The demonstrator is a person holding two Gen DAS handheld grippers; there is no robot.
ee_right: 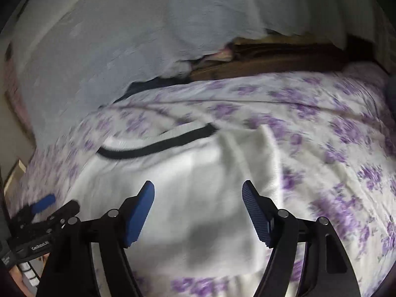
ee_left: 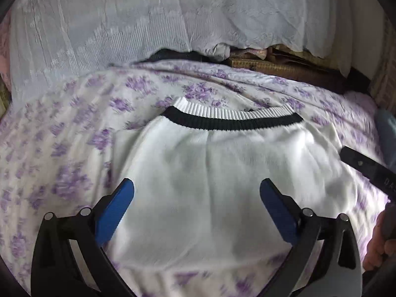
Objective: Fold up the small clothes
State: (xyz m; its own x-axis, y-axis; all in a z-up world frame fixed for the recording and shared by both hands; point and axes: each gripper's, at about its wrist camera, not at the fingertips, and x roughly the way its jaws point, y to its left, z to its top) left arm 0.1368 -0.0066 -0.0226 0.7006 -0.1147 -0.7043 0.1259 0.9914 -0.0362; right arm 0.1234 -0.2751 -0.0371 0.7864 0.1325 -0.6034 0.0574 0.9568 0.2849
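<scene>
While the white knit sweater (ee_left: 210,185) lies flat at frame centre on the purple-flowered bedsheet (ee_left: 61,123), left gripper (ee_left: 196,188) and right gripper (ee_right: 198,190), both wide and empty, should pinch matching hem corners evenly.

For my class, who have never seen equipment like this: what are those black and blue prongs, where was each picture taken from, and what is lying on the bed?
There is no robot here. A person holds a two-fingered tool in each hand, with a camera on each looking forward along its fingers. One picture looks past the left hand-held gripper, the other past the right hand-held gripper. Both are open and hold nothing. The blue parts are finger pads. On the flowered bedsheet lies a white sweater with a black and white ribbed collar. A pale blue cloth hangs behind. The right-hand picture is blurred.
</scene>
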